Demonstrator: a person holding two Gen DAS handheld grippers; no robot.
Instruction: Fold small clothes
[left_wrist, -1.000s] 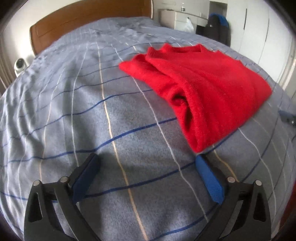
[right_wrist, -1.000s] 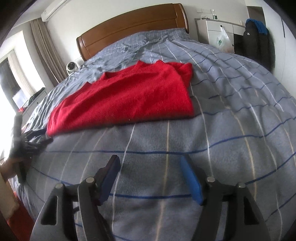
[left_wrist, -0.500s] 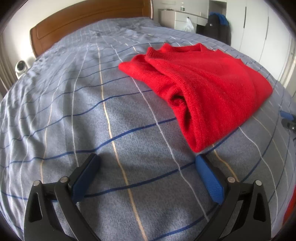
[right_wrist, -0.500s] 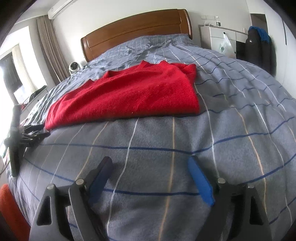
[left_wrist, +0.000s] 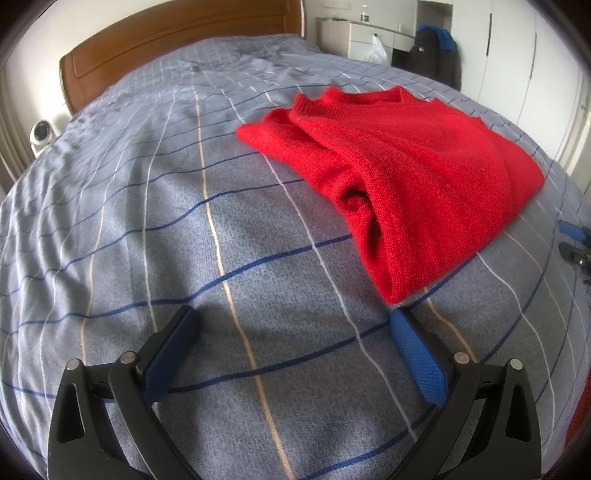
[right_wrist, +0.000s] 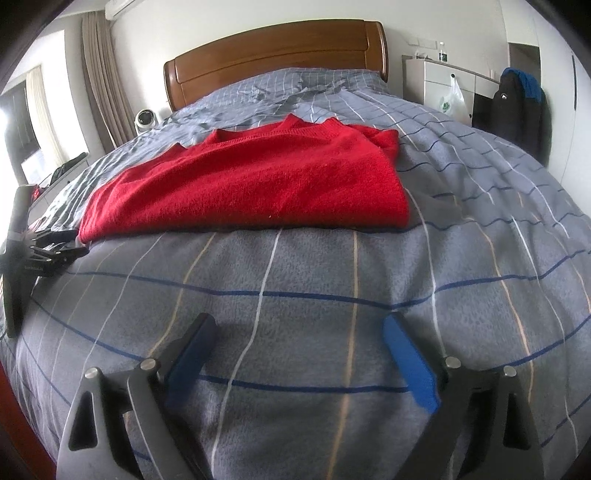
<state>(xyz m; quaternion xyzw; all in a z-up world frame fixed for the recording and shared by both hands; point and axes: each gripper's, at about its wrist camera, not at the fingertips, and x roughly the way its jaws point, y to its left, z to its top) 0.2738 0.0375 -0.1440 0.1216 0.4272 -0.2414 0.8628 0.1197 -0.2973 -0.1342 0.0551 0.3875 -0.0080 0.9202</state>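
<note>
A red knit sweater (left_wrist: 424, 173) lies folded on the grey-blue checked bedspread (left_wrist: 166, 221), collar toward the headboard. It also shows in the right wrist view (right_wrist: 258, 184) as a flat folded rectangle. My left gripper (left_wrist: 293, 317) is open and empty, low over the bedspread, its right fingertip just short of the sweater's near corner. My right gripper (right_wrist: 299, 325) is open and empty over bare bedspread (right_wrist: 332, 277), well short of the sweater's near edge. The other gripper shows at the left edge of the right wrist view (right_wrist: 26, 254).
A wooden headboard (right_wrist: 280, 51) stands at the far end of the bed. A white cabinet (right_wrist: 439, 85) and a dark jacket (right_wrist: 517, 107) stand at the right. A small white fan (right_wrist: 144, 119) and curtains (right_wrist: 103, 74) are at the left.
The right gripper has drawn back and lifted its view, so the sweater looks farther away. The left gripper has barely moved. Both stay open.
</note>
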